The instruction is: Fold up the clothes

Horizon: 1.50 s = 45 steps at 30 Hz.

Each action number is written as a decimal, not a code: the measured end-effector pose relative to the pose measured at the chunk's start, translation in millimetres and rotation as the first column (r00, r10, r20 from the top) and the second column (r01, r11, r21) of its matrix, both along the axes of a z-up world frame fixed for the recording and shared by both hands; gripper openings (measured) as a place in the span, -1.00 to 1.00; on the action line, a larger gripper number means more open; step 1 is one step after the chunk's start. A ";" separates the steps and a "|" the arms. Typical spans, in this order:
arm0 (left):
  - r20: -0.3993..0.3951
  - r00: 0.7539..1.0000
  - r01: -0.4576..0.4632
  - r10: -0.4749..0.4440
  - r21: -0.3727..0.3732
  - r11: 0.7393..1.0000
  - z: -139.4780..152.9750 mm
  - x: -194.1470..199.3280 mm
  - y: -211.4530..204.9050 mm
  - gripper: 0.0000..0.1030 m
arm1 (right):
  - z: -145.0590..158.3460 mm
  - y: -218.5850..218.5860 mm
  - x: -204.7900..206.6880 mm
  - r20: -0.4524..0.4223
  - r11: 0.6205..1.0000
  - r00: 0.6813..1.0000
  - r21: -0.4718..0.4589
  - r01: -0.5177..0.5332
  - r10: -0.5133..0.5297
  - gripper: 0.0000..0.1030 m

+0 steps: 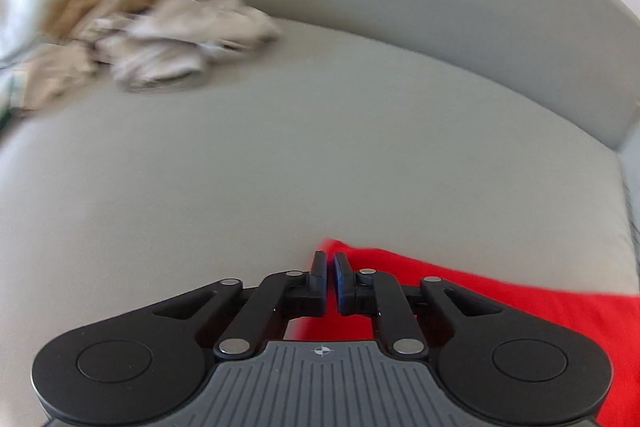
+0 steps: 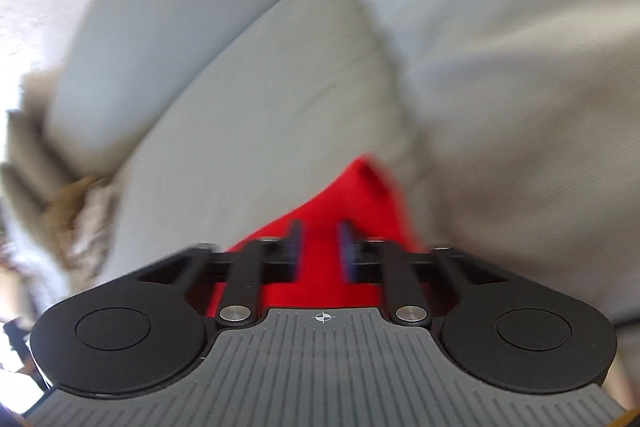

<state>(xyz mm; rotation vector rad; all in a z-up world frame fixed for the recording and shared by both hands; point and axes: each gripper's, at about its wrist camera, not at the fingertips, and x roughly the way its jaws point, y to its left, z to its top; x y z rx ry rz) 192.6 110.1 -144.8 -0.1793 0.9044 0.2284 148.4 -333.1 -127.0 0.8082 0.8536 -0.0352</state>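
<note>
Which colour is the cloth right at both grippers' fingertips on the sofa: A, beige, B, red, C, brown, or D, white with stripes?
B: the red cloth lies at the left gripper and shows between the fingers of the right gripper, while the pale and brown clothes pile lies far off.

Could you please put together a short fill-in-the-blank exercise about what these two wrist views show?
1. The garment beneath both tongs is coloured ____.
2. The left tongs have fingers that are nearly ____.
3. In the left wrist view, the pile of unfolded clothes lies on the sofa cushion toward the upper ____.
4. The right tongs have a visible ____ between their fingers.

Missing words: red; closed; left; gap
</note>
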 end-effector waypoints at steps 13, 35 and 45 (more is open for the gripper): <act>0.110 0.962 0.257 -0.248 -0.072 0.964 110.3 -171.8 -2.1 -0.08 | 101.0 -30.2 -144.8 0.159 0.999 0.987 0.050 0.014 -0.022 0.33; -0.047 0.960 0.269 -0.275 -0.097 0.958 46.8 -210.3 -84.2 0.16 | 20.3 -28.8 -133.6 0.241 0.958 0.961 -0.215 0.190 -0.137 0.73; -0.026 0.965 0.255 -0.260 -0.126 0.959 40.1 -187.6 -90.0 0.17 | -1.0 -4.6 -63.8 0.245 0.828 0.966 -0.522 0.205 -0.085 0.81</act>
